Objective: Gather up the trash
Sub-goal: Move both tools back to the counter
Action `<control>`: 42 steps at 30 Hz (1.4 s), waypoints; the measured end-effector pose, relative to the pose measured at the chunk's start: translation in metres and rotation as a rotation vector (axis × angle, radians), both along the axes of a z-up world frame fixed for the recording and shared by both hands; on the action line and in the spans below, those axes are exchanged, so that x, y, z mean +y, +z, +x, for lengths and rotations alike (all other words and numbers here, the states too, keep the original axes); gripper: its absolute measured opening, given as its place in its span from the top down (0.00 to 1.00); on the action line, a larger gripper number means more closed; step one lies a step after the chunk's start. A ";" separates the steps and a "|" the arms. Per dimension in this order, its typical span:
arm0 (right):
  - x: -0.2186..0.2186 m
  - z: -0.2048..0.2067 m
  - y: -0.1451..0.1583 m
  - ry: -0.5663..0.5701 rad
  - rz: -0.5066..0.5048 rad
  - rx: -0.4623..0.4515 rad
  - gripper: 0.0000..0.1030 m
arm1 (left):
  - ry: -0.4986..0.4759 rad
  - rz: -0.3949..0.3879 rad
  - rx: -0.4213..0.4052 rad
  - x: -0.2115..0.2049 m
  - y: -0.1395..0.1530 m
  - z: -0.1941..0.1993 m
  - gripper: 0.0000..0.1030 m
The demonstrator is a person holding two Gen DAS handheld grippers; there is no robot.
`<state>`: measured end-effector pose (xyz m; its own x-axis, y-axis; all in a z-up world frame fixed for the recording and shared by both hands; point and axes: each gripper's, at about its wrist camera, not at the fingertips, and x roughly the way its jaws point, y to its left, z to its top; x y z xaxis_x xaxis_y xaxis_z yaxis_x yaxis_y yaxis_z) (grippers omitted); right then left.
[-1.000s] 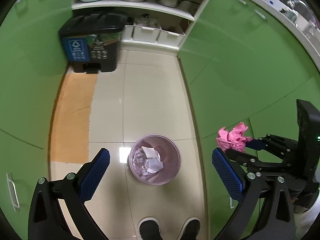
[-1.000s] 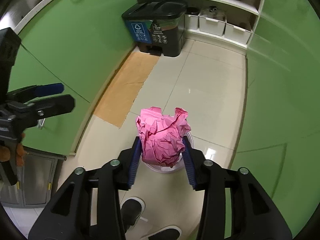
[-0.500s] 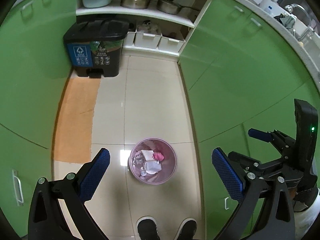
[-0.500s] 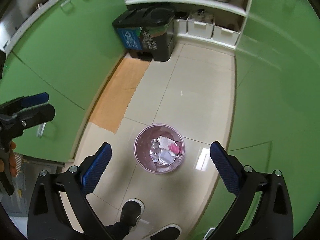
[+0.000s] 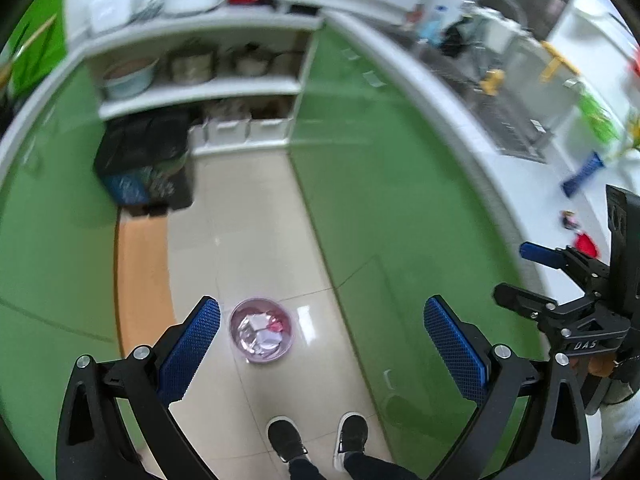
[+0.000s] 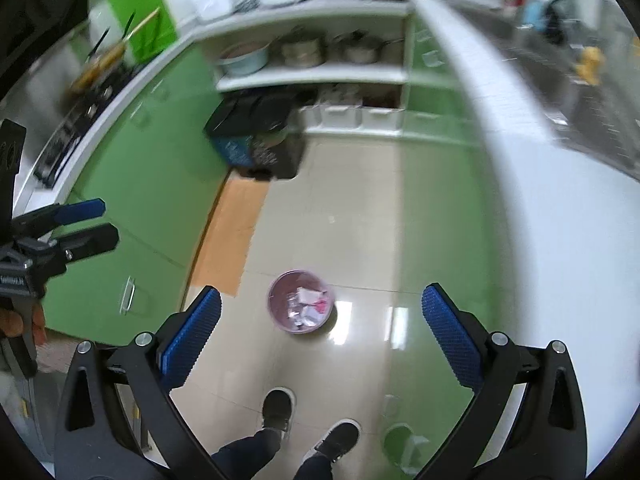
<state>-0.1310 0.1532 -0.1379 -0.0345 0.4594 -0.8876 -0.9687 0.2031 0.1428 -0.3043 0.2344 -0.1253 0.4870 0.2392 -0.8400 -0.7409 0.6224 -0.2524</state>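
Left gripper (image 5: pixel 322 344): wide open, nothing between its blue pads; held high above the floor.
Right gripper (image 6: pixel 320 332): wide open too, holding nothing; in the left wrist view it shows at 3 o'clock, beside the white tabletop (image 5: pixel 516 184).
Pink wastebasket (image 5: pixel 262 330): stands upright on the tiled floor (image 5: pixel 256 240), below and between the left gripper's fingers, toward the left one; in the right wrist view it sits near the centre of the frame (image 6: pixel 301 306).
Trash in the wastebasket (image 6: pixel 306 307): crumpled white paper with a pink scrap toward the 3 o'clock side of the pile; finer detail is too small to tell.
Items on the tabletop: a small red object (image 5: pixel 585 245) and a blue object (image 5: pixel 582 174) at 3 o'clock in the left wrist view; blurred, so what they are I cannot tell.
Black pedal bin (image 6: pixel 260 136): on the floor at 11 o'clock from the wastebasket, well apart, in front of the white shelves.
Shelves (image 6: pixel 316 74): carry pots and a pale basin.
Brown mat (image 5: pixel 142 280): lies along the green cabinets at 9 o'clock of the wastebasket.
Person's shoes (image 5: pixel 316 436): at 6 o'clock, near the wastebasket.
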 end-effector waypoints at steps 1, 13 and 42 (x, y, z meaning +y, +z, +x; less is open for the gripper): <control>-0.017 0.013 0.015 -0.035 0.013 -0.013 0.04 | -0.022 0.010 -0.002 -0.006 0.009 0.008 0.05; -0.215 0.150 0.087 -0.501 0.079 -0.107 0.03 | -0.352 0.098 -0.055 -0.091 0.075 0.147 0.05; -0.256 0.281 0.042 -0.651 0.052 -0.017 0.03 | -0.702 0.074 -0.051 -0.171 0.060 0.386 0.05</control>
